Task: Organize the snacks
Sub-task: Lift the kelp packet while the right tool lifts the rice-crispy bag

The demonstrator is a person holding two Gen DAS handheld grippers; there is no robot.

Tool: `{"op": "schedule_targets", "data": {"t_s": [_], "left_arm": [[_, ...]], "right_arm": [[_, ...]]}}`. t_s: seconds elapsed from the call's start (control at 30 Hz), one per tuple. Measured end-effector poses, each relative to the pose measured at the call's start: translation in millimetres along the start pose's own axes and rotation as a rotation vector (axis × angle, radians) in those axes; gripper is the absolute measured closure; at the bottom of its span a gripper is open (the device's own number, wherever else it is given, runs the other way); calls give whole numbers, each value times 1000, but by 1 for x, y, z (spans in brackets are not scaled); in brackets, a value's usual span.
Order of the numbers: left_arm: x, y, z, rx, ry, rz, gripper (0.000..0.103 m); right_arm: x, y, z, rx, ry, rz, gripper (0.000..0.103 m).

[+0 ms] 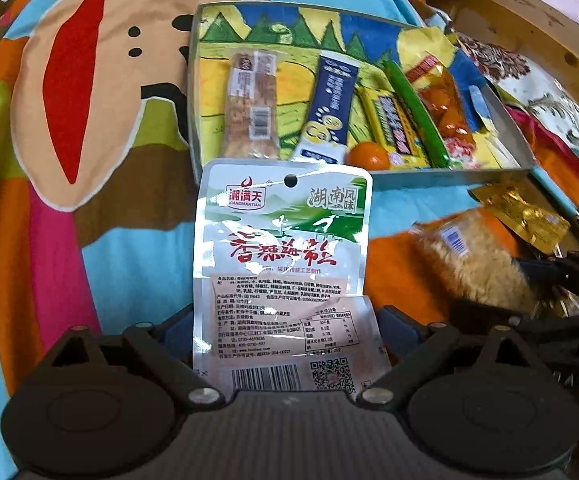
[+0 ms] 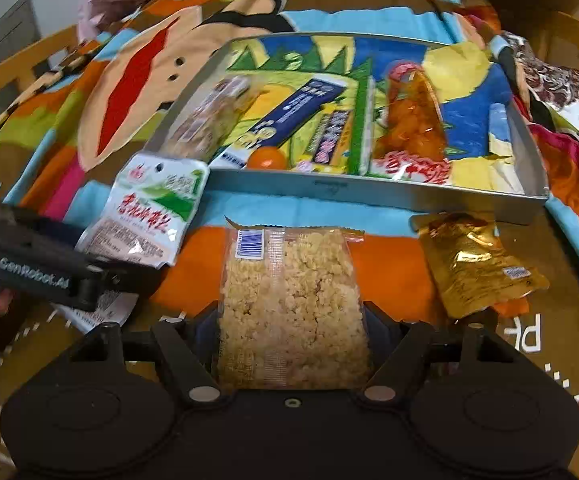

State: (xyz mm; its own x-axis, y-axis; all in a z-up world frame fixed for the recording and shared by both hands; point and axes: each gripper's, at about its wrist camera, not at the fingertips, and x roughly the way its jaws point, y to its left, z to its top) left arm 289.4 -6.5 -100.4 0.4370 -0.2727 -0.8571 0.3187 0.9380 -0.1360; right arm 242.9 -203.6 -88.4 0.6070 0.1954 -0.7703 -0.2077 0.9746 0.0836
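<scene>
Starting at our left gripper (image 1: pixel 285 320): its fingers stand spread with the white-and-green pouch (image 1: pixel 285 264) lying between them, its top edge just short of the tray's near wall; whether the pads press the pouch yet we cannot tell, so we count it as bracketed, not gripped. Ahead of that tool sits the metal tray (image 1: pixel 449 176), and in it, running left to right, we see a pale wrapped bar (image 1: pixel 251 104), a dark blue sachet (image 1: pixel 329 108), a small orange ball (image 1: pixel 368 155), a yellow-and-purple bar (image 1: pixel 393 128), a green stick (image 1: pixel 415 112) and an orange-red packet (image 1: pixel 443 108); those six we judge already sorted.

Moving to our right gripper (image 2: pixel 291 328): its fingers flank the clear bag of puffed rice (image 2: pixel 289 300), which lies straight ahead on the patterned cloth (image 2: pixel 389 264), short of the tray; the sides look close to the bag, but a firm pinch is not shown. Just right of that tool, also outside the tray, rests the gold foil packet (image 2: pixel 477 264).

So we reckon most snacks are in; three remain outside, two of them lined up for pickup.
</scene>
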Motion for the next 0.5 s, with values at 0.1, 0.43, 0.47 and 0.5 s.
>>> {"op": "schedule_targets", "data": {"t_s": [0.1, 0.43, 0.47, 0.5], "left_arm": [[3, -4, -1, 21, 7, 19, 6], [15, -10, -1, 87, 13, 67, 2], [14, -10, -1, 84, 11, 65, 3], [13, -9, -1, 80, 10, 61, 3]], "right_arm": [[3, 3, -1, -30, 4, -22, 20], [11, -5, -3, 2, 17, -12, 27], [9, -5, -3, 12, 15, -2, 28], [8, -4, -3, 17, 13, -5, 28]]}}
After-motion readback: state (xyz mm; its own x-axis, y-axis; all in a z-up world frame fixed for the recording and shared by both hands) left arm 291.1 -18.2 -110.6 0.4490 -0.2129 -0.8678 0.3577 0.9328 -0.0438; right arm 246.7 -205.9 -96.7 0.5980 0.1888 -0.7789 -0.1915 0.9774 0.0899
